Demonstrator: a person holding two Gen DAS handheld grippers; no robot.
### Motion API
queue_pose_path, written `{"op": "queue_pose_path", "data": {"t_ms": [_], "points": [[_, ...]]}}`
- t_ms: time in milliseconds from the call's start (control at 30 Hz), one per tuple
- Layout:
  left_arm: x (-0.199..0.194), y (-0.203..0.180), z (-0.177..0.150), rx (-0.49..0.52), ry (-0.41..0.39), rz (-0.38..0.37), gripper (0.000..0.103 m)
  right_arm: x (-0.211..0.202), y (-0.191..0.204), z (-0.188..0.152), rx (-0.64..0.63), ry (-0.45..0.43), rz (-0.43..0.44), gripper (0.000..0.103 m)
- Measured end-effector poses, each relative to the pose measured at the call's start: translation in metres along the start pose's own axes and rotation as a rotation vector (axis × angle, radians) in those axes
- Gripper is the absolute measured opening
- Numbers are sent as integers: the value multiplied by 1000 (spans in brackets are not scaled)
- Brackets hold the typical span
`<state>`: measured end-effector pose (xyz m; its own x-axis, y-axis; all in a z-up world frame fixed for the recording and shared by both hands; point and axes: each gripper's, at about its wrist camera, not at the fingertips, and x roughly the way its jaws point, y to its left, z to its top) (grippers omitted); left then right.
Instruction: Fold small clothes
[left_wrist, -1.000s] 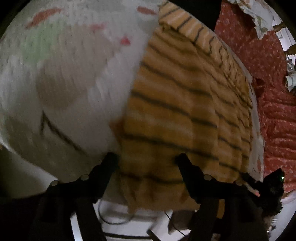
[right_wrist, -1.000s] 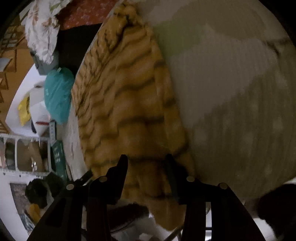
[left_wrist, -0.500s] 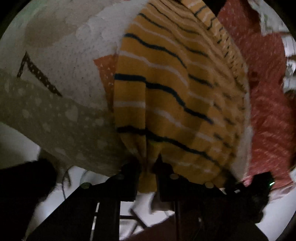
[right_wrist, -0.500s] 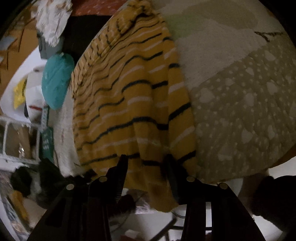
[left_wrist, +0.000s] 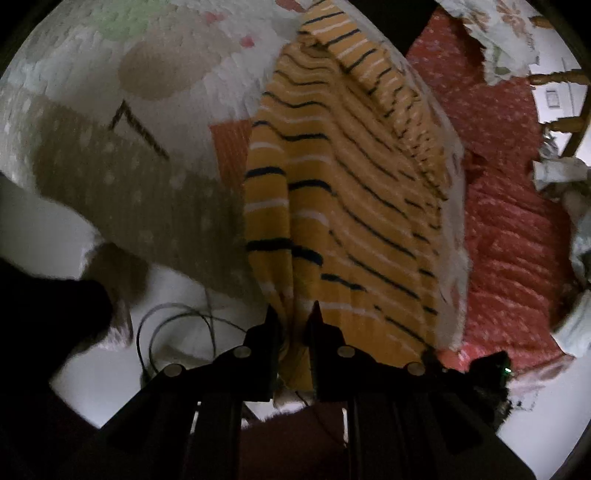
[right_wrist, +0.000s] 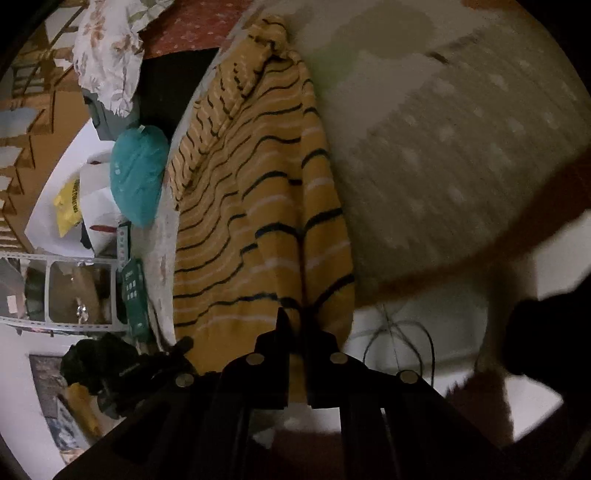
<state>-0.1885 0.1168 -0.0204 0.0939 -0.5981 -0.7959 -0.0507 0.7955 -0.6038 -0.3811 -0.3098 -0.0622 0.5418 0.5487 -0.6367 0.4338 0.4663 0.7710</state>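
Note:
A small yellow garment with dark and white stripes (left_wrist: 354, 206) lies along the edge of a round patterned play mat (left_wrist: 110, 147). My left gripper (left_wrist: 293, 314) is shut on its near hem, and the cloth rises into a ridge from the jaws. In the right wrist view the same garment (right_wrist: 258, 206) stretches away from me, and my right gripper (right_wrist: 299, 319) is shut on another part of the near hem. The far end of the garment is bunched up at the top of both views.
A red dotted quilt (left_wrist: 509, 236) lies right of the mat. A teal bag (right_wrist: 136, 173), a metal shelf frame (right_wrist: 55, 288) and a floral cloth (right_wrist: 107, 55) stand beyond it. Loose cables (left_wrist: 173, 325) lie on the white floor near me.
Both grippers closed on the garment's near hem, the left first and the right after it. The hem has been lifted and pulled toward me, off the mat's edge.

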Motion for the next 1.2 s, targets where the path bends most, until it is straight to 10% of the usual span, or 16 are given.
{"op": "queue_pose_path", "data": {"t_ms": [367,733,900,1000,1200], "points": [[-14,-3,27,-89,-1,-153,13,-2,35,44,-18,5,129,6],[20,-111,251,-33,-138,-39,14,88,138,243,-52,-157,124,10],[17,-114,299,-46,-169,-120,20,112,135,292,-42,-247,-61,29],[-5,-118,302,79,-244,-32,44,102,148,292,-183,-271,-118,38],[5,-95,277,148,-241,169,47,102,162,256,-479,-240,-231,47]]}}
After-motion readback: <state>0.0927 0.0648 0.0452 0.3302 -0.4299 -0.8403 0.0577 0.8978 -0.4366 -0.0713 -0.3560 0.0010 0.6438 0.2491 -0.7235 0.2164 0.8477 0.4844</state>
